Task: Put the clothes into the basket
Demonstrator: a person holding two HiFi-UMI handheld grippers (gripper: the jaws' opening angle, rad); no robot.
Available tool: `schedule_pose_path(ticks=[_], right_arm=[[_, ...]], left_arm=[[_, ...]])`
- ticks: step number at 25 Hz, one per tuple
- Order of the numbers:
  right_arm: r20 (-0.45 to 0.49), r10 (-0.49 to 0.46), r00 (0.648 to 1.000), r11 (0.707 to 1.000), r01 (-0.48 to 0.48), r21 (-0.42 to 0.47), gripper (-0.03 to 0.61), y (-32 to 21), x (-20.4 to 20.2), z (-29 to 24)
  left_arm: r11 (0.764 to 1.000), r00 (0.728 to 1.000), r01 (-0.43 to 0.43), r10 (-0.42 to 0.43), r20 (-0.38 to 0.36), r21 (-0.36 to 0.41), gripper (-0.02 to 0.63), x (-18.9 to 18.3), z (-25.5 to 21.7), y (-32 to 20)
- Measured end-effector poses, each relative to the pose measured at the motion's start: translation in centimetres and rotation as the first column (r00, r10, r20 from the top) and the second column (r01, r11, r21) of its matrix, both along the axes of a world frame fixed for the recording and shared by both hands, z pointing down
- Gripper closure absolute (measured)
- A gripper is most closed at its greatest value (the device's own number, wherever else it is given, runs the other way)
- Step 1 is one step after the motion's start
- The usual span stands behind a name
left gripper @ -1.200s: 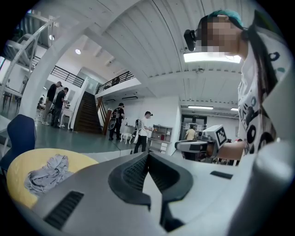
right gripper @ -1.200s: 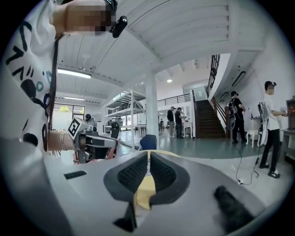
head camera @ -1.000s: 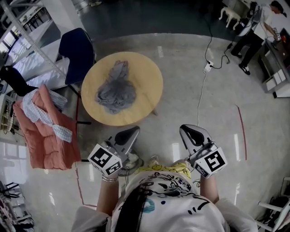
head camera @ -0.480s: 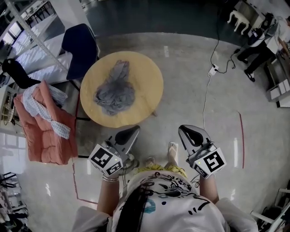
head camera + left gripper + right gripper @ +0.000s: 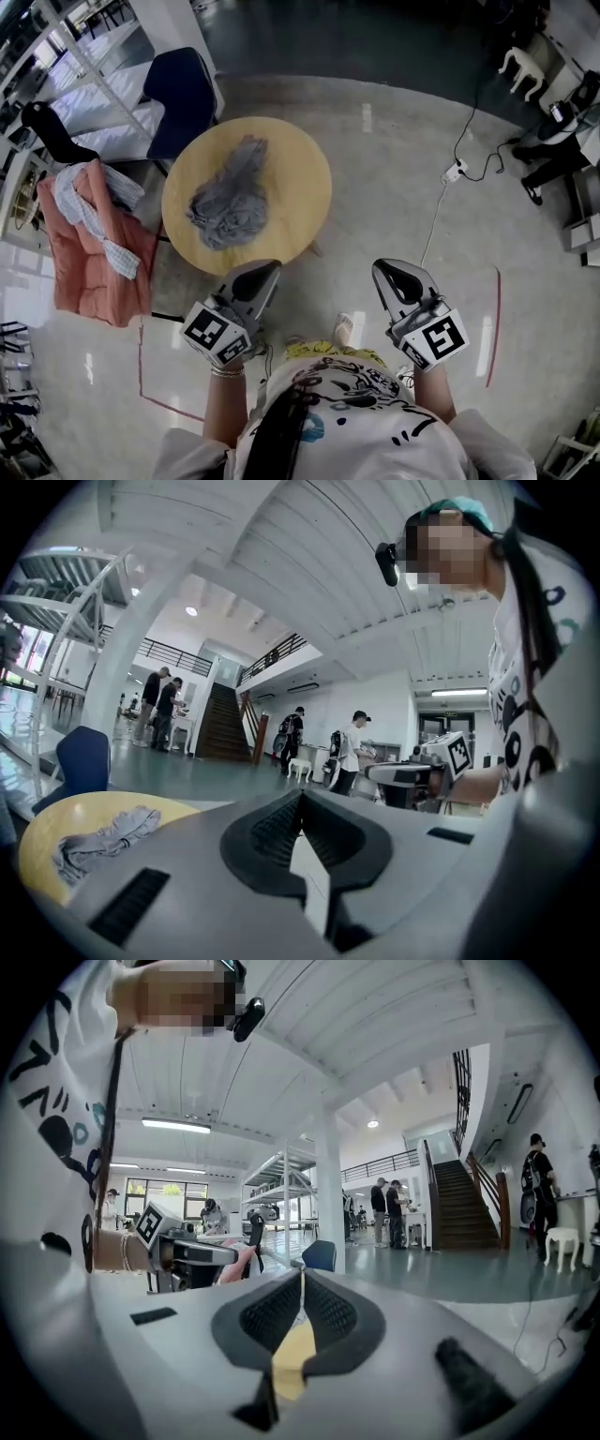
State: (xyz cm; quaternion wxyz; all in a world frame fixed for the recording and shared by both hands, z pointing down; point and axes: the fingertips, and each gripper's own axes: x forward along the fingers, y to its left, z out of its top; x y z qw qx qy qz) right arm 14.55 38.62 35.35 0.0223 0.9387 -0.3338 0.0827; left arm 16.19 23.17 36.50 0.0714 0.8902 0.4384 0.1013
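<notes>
A crumpled grey garment (image 5: 228, 199) lies on a round wooden table (image 5: 291, 159) ahead of me; in the left gripper view the garment (image 5: 103, 841) lies low at the left on the table (image 5: 47, 822). My left gripper (image 5: 258, 275) hangs just short of the table's near edge, shut and empty, its pads meeting (image 5: 301, 795). My right gripper (image 5: 394, 274) hovers over bare floor to the table's right, also shut with nothing in it (image 5: 302, 1275). No basket shows in any view.
A blue chair (image 5: 183, 94) stands behind the table. A salmon quilted cloth (image 5: 89, 253) with a checked shirt (image 5: 84, 202) hangs at the left. A cable and power strip (image 5: 457, 172) lie on the floor at right. Red tape lines (image 5: 492, 328) mark the floor.
Both grippers have come nearer the table, still shut. The table's near edge now lies right at the left gripper's tip, and the scene has shifted right in the head view.
</notes>
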Motion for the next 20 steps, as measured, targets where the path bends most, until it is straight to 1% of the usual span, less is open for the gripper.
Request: schedule_pose_path(ticks=[5, 9, 15, 20], right_arm=[[-0.004, -0.039, 0.999, 0.999, 0.039, 0.022, 0.549, 3.0, 1.5, 0.5], [-0.004, -0.061, 0.998, 0.998, 0.061, 0.030, 0.549, 3.7, 2.9, 1.4], [0.014, -0.138, 0.990, 0.990, 0.137, 0.028, 0.549, 2.5, 5.4, 1.7], [0.008, -0.216, 0.976, 0.976, 0.216, 0.026, 0.548, -0.4, 9.0, 2.0]], left_arm=[[0.998, 0.998, 0.066, -0.066, 0.005, 0.010, 0.600, 0.3, 0.2, 2.4], [0.995, 0.995, 0.096, -0.096, 0.018, 0.024, 0.600, 0.5, 1.3, 2.9], [0.984, 0.984, 0.177, -0.178, 0.028, 0.027, 0.600, 1.9, 1.3, 1.6], [0.966, 0.965, 0.258, -0.259, 0.036, 0.034, 0.600, 3.7, 2.0, -1.3]])
